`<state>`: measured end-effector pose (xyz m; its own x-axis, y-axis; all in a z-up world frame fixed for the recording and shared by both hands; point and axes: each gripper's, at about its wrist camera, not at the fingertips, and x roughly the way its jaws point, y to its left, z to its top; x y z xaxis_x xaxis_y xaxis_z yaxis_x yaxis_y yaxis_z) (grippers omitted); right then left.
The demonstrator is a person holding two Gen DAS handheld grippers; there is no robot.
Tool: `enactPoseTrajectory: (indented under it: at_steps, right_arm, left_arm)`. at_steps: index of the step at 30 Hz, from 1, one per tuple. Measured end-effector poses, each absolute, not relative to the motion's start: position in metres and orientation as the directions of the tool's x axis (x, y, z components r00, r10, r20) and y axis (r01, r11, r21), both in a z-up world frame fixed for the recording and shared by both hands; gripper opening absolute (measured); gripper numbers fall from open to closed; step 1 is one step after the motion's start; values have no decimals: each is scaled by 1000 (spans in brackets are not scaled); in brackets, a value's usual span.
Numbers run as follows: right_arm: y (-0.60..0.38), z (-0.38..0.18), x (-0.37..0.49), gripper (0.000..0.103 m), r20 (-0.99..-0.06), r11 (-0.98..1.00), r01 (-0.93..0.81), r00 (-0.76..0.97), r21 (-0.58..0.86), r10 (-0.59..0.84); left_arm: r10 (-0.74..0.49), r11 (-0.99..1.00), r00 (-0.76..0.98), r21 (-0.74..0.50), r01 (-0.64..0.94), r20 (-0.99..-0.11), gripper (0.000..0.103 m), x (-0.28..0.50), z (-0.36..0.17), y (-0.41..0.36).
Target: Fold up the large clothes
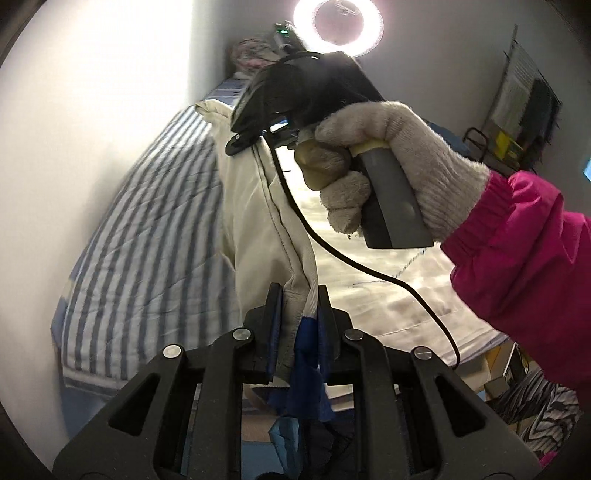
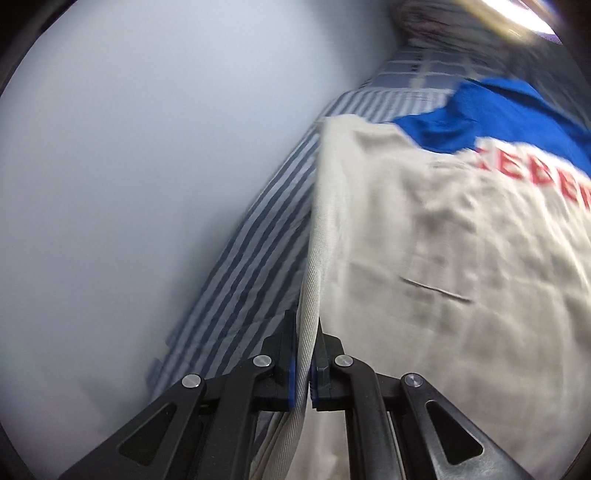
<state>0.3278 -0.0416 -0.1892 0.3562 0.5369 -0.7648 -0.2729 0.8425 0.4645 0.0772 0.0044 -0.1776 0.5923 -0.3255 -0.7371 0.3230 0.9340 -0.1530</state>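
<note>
A large cream garment (image 2: 424,240) with a blue yoke (image 2: 498,114) and red lettering lies over a striped bed. In the right wrist view my right gripper (image 2: 306,328) is shut on its cream edge, which runs up between the pads. The left wrist view shows my left gripper (image 1: 299,304) shut on a bunch of the garment (image 1: 258,221), cream and blue fabric together. From there the cloth stretches up to the right gripper (image 1: 236,142), which a gloved hand (image 1: 388,147) with a pink sleeve (image 1: 517,258) holds.
The blue-and-white striped bedding (image 1: 147,240) runs along a pale wall (image 1: 92,110) on the left. A black cable (image 1: 369,269) hangs from the right gripper across the bed. A ring lamp (image 1: 338,22) glares overhead. Shelves and clutter (image 1: 517,122) stand at the far right.
</note>
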Motion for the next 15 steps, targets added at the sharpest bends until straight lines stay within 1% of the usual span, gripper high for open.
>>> enactPoseTrajectory:
  at_steps: [4,8,12,15]
  right_arm:
    - [-101,-198,313,2,-695,803,-179,418,569,585]
    - [-144,-215,300,2,-663,771,-91,454,630,595]
    - [-173,-247,302,2,-707,786,0,436,619,557]
    - [-179,-265,304,3,-750,811,41,409,584,520]
  left_arm:
    - [-346,914,579,-125,386,-739,15,74,-177,-30]
    - [-357,894,552,-103,437,-754,15,74,-185,-56]
    - [-360,879,512,-99,467,-780,15,79,-193,-72]
    - [-373,867,486,-110,486,-791,18,82,-197,-77]
